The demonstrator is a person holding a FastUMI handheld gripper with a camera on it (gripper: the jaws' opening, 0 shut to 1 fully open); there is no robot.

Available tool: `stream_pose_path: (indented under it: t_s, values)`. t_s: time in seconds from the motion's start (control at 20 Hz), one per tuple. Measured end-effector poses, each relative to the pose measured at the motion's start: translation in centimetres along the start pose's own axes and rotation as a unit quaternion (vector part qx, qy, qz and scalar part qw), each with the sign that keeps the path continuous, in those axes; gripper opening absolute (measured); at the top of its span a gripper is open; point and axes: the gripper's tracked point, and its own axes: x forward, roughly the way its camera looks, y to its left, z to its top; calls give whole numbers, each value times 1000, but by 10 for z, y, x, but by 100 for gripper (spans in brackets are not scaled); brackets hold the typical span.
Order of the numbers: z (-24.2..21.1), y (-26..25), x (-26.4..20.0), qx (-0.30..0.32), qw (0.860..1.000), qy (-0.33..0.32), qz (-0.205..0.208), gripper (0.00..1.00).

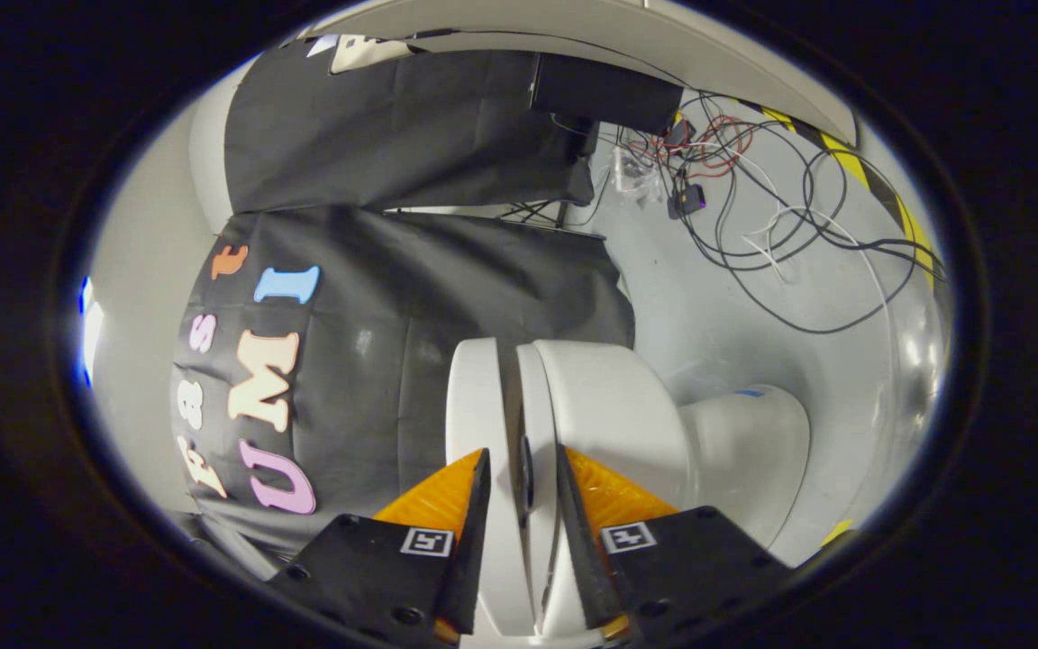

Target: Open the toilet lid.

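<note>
The view is rolled sideways. The white toilet lid (pixel 476 397) stands edge-on just left of the seat rim (pixel 539 397), with a thin dark gap between them. The rounded bowl (pixel 614 419) and its base (pixel 744 451) lie to the right. My gripper (pixel 523 451) straddles the front edge: one finger lies on the lid's outer face and the other against the seat side. Lid and rim fill the space between the fingers. The gripper is shut on the lid's edge.
Black cloth wall (pixel 375 342) hangs close behind the lid. On the pale floor beyond the toilet lies a tangle of cables (pixel 753 207), with a black box (pixel 605 90) nearby. Yellow-black tape (pixel 879 189) marks the floor's far edge.
</note>
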Motion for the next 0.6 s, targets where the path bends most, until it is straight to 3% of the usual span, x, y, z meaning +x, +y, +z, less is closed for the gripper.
stream_pose_path:
  t_s: [0.1,0.35,0.6]
  values:
    - [1,4,1,27,1000,6,14,10]
    - [-18,11,-1,-6,999,29,29,10]
    - [-18,13,0,-85,996,42,-5,7]
